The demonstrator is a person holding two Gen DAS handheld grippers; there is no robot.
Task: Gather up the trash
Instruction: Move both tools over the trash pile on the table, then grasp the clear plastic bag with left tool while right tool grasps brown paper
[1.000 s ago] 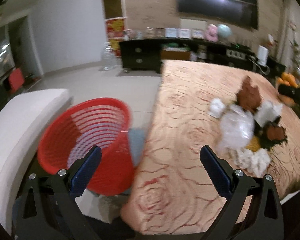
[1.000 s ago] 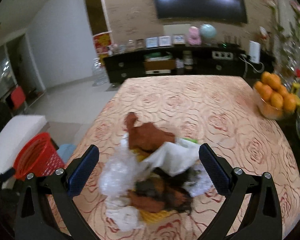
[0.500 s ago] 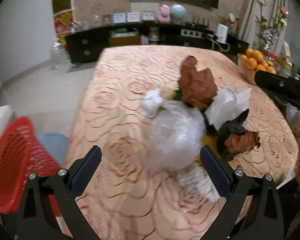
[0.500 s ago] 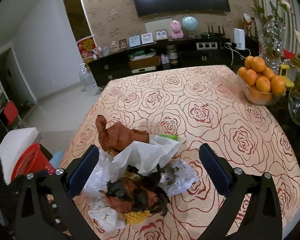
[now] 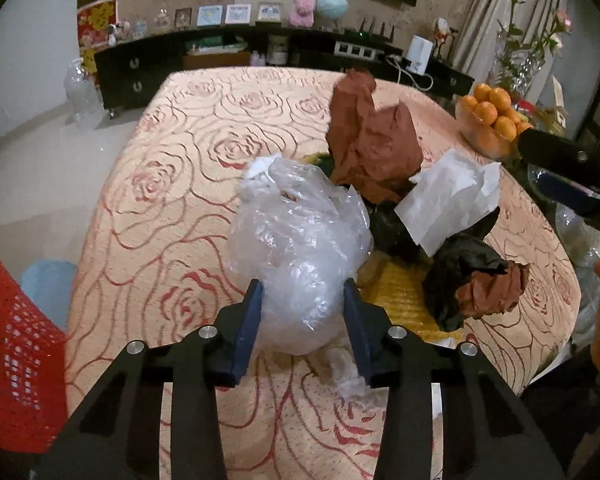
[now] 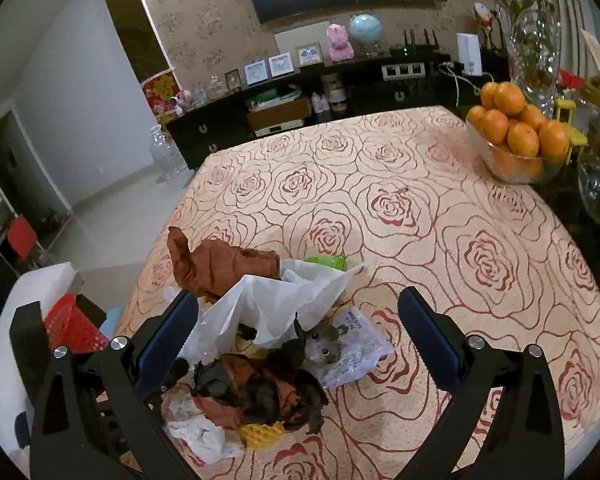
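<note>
Left tool (image 5: 302, 300) pinching clear plastic bag (image 5: 300, 240), frame centre. Right tool (image 6: 298, 324) spread over trash pile (image 6: 256, 344). I see most trash still on bench (image 6: 440, 240); red basket (image 5: 8, 340) lower left.

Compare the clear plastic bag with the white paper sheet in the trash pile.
The clear plastic bag is see-through and glossy; the white paper sheet is opaque and matte. The bag is balled into a rounded lump, while the sheet stands as a flatter, creased piece with torn edges. The left gripper has its fingers against both sides of the bag; nothing grips the sheet. Both are crumpled, pale trash on the rose-patterned tablecloth.
</note>
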